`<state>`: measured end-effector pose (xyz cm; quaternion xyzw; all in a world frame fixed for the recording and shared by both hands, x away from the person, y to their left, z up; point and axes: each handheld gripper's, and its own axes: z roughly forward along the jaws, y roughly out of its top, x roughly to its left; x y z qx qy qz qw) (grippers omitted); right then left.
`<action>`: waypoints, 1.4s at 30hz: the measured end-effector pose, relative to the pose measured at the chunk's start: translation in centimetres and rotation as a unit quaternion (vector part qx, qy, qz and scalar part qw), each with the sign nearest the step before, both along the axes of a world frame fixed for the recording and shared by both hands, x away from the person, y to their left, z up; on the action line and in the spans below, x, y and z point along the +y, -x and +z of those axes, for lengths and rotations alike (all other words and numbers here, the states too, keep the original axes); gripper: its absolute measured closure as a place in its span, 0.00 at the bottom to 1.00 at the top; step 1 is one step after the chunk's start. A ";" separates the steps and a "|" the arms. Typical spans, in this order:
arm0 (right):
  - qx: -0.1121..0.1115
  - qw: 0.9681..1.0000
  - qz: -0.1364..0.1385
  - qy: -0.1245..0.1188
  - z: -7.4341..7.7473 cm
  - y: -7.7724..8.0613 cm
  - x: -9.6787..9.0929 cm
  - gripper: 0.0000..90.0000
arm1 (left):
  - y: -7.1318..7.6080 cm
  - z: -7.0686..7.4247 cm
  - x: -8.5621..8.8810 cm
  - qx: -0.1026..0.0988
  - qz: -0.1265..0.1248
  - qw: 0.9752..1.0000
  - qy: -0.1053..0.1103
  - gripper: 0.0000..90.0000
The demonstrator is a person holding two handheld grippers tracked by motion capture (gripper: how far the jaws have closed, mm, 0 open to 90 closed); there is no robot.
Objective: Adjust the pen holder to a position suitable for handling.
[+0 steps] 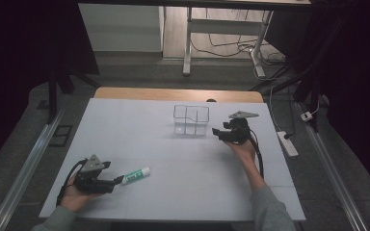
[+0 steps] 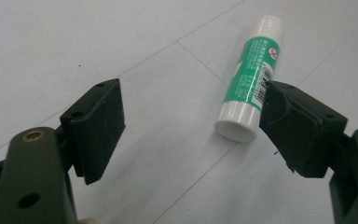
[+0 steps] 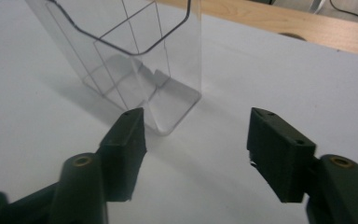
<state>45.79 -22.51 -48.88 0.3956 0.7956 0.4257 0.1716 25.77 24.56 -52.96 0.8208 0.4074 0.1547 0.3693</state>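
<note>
On the white table (image 1: 173,187), the left gripper (image 2: 191,126) is holding its jaws spread beside the green-and-white glue stick (image 2: 251,77), which is lying flat against one pad, while the right gripper (image 3: 196,149) is facing the clear divided container (image 3: 135,60) with jaws apart and nothing between them.

A white-covered surface (image 1: 139,120) with a wooden far edge stands on grey floor (image 1: 139,72), with a white desk frame (image 1: 189,43), tangled cables (image 1: 231,45) and a power strip (image 1: 287,143) beyond, dimly lit.
</note>
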 end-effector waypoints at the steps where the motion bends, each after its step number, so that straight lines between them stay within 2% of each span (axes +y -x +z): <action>1: 0.001 1.000 0.001 -0.008 0.0 -0.2 0.0 0.48 | 0.0 0.0 0.0 0.001 0.000 1.000 0.001 0.24; 2: 0.009 1.000 0.001 -0.021 -0.1 -0.7 0.0 0.58 | -0.1 0.0 0.0 0.001 0.001 1.000 0.000 0.24; 3: 0.009 1.000 0.001 -0.021 -0.1 -0.7 0.0 0.58 | -0.1 -0.1 0.1 0.002 0.001 1.000 0.002 0.24; 4: 0.017 0.999 -0.003 -0.026 -0.4 -1.4 0.2 0.68 | -0.1 -0.1 0.2 0.002 0.003 1.000 0.004 0.24; 5: 0.017 0.999 -0.003 -0.026 -0.4 -1.4 0.2 0.68 | -0.1 -0.1 0.3 0.003 0.003 1.000 0.004 0.24; 10: 0.032 0.999 -0.016 -0.023 -1.1 -3.0 0.7 0.89 | -0.2 -0.2 0.4 0.004 0.003 1.000 0.005 0.24; 11: 0.029 0.999 -0.008 -0.020 -1.3 -3.3 0.8 0.98 | -0.2 -0.2 0.4 0.005 0.003 1.000 0.005 0.24; 17: 0.040 0.999 -0.002 -0.013 -1.4 -4.0 1.8 0.99 | -0.2 -0.3 0.4 0.004 0.003 1.000 0.003 0.24; 20: 0.042 0.999 -0.002 -0.017 -1.3 -4.1 2.4 0.99 | -0.2 -0.3 0.4 0.006 0.002 1.000 0.003 0.24; 22: 0.043 0.999 0.000 -0.014 -1.3 -4.2 2.7 0.99 | -0.2 -0.3 0.4 0.005 0.001 1.000 0.003 0.24; 23: 0.040 0.999 -0.002 -0.004 -1.3 -4.2 3.1 0.99 | -0.2 -0.3 0.4 0.005 0.001 1.000 0.003 0.24; 25: 0.038 0.999 -0.002 0.000 -1.3 -4.3 3.1 0.99 | -0.2 -0.3 0.4 0.005 0.001 1.000 0.002 0.24; 27: 0.043 0.999 -0.002 -0.011 -1.4 -4.5 3.0 0.99 | -0.2 -0.3 0.4 0.006 0.001 1.000 0.002 0.24; 42: 0.050 0.999 -0.014 -0.012 -1.7 -4.9 3.2 0.99 | -0.3 -0.4 0.3 0.009 -0.002 1.000 0.000 0.24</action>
